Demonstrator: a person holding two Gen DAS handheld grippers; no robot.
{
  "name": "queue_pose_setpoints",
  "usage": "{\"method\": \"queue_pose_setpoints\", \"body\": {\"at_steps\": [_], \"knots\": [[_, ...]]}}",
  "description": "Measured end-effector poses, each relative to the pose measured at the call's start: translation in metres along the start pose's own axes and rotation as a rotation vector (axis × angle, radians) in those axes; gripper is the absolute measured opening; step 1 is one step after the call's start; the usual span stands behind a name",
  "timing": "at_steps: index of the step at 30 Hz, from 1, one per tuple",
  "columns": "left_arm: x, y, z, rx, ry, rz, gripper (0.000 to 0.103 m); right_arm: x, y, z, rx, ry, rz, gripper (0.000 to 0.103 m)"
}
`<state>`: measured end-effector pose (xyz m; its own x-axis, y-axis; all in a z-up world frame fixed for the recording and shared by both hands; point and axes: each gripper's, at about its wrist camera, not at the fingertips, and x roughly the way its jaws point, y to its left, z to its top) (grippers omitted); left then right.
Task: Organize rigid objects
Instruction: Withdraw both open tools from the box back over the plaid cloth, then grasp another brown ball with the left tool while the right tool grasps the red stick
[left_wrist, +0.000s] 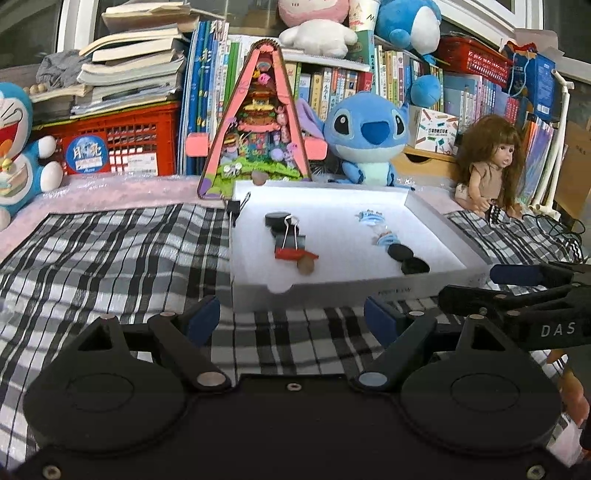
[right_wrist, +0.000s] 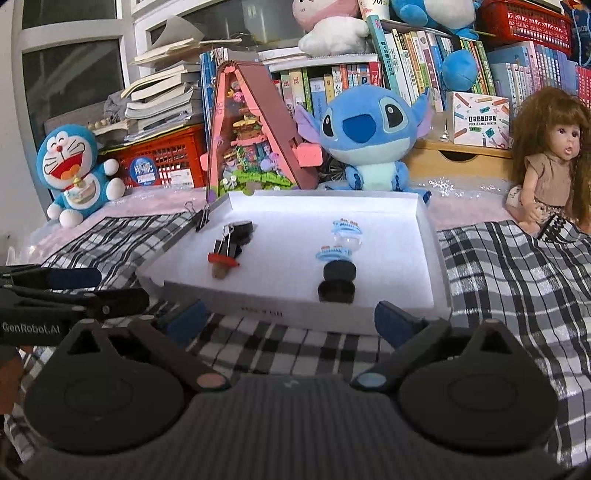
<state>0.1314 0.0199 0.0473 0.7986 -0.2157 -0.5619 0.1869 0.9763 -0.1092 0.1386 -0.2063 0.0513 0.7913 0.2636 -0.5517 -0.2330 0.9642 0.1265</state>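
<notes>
left gripper (left_wrist: 291, 317) and right gripper (right_wrist: 290, 321) both hover over the plaid cloth (left_wrist: 110, 251), fingers spread wide, gripping nothing. white tray (right_wrist: 424, 236) lies just beyond both sets of fingertips. inside it, left group: binder clip (left_wrist: 290, 236), red piece (left_wrist: 293, 254). right group: blue hair clips (right_wrist: 345, 227), two black discs (right_wrist: 338, 280). all apart from the fingers.

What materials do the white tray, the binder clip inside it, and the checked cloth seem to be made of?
White tray: probably cardboard with a matte white foam-like lining; thin folded walls, a notch in the front edge.
Binder clip: likely metal; black painted body, shiny wire handles.
Checked cloth: woven fabric, matte; it wrinkles and drapes.
</notes>
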Motion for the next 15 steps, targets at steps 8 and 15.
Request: {"method": "queue_pose_setpoints", "body": {"at_steps": [8,15], "knots": [[-0.009,0.007,-0.020,-0.026,0.034,-0.014,0.084,-0.012,0.005,-0.021,-0.022,0.021,0.017,0.102],[-0.013,0.005,-0.040,0.001,0.051,-0.017,0.084,-0.030,0.017,-0.046,-0.046,0.006,0.033,0.103]]}}
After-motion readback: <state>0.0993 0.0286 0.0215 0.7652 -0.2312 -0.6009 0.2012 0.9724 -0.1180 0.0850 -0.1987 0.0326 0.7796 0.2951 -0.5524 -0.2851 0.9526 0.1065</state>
